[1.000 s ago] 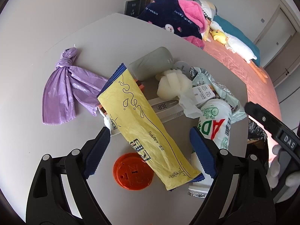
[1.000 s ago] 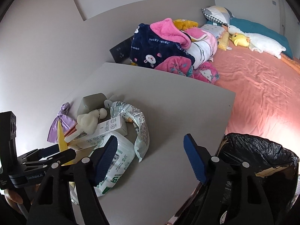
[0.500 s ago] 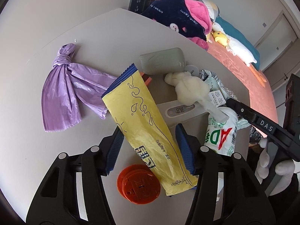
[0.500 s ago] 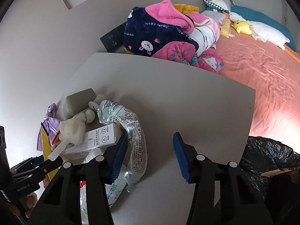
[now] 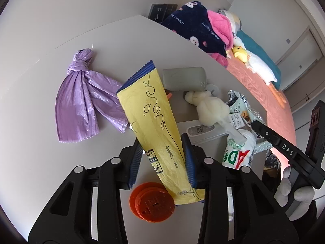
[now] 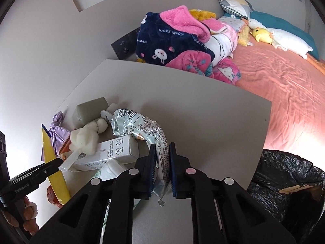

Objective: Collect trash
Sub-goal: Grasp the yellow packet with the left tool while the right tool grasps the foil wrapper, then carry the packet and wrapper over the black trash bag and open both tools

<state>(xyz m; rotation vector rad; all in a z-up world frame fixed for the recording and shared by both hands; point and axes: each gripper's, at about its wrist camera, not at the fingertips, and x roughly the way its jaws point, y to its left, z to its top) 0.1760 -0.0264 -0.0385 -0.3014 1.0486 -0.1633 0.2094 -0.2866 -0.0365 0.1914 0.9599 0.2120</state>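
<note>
Two readable prints, "AD" bottle (image 5: 237,156), "lucky rabbit" blanket (image 6: 172,40)

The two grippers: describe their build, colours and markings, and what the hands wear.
Both the left gripper and right gripper are black plastic frames with triangular cut-outs and round silver rivets. Their fingers carry ribbed blue pads. Seen side-on, the right one is marked "DAS", the left "GenRobot.AI". The right hand wears a white glove; the left hand looks bare.

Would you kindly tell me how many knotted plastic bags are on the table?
2: a purple bag at the pile's left, a cream bag atop the white box; others may be hidden.
</note>
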